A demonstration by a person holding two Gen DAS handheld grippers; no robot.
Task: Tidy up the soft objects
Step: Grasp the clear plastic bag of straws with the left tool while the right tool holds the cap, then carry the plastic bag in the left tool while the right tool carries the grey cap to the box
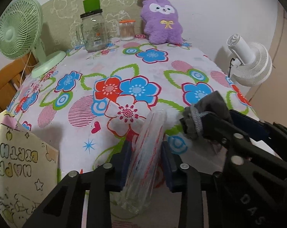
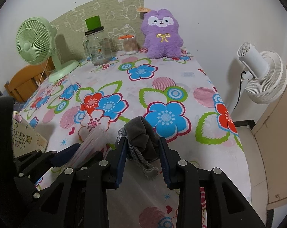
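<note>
My left gripper (image 1: pixel 146 148) is shut on a clear plastic zip bag (image 1: pixel 147 152) with red print, held over the near edge of the floral table (image 1: pixel 109 72). My right gripper (image 2: pixel 143 148) is shut on a grey drawstring pouch (image 2: pixel 141 133) with a grey cord, close to the right of the bag. The right gripper (image 1: pixel 196 123) and the grey pouch (image 1: pixel 210 102) also show in the left wrist view; the left gripper (image 2: pixel 80 148) and the bag (image 2: pixel 92 140) show in the right wrist view. A purple plush toy (image 1: pixel 161 20) sits upright at the far edge by the wall.
A green fan (image 1: pixel 20 30) stands at the far left, a glass jar (image 1: pixel 93 32) with a green cup on it and a cotton-swab tub (image 1: pixel 126 30) at the back. A white fan (image 1: pixel 251 62) stands off the right edge. A birthday card bag (image 1: pixel 18 167) is at near left.
</note>
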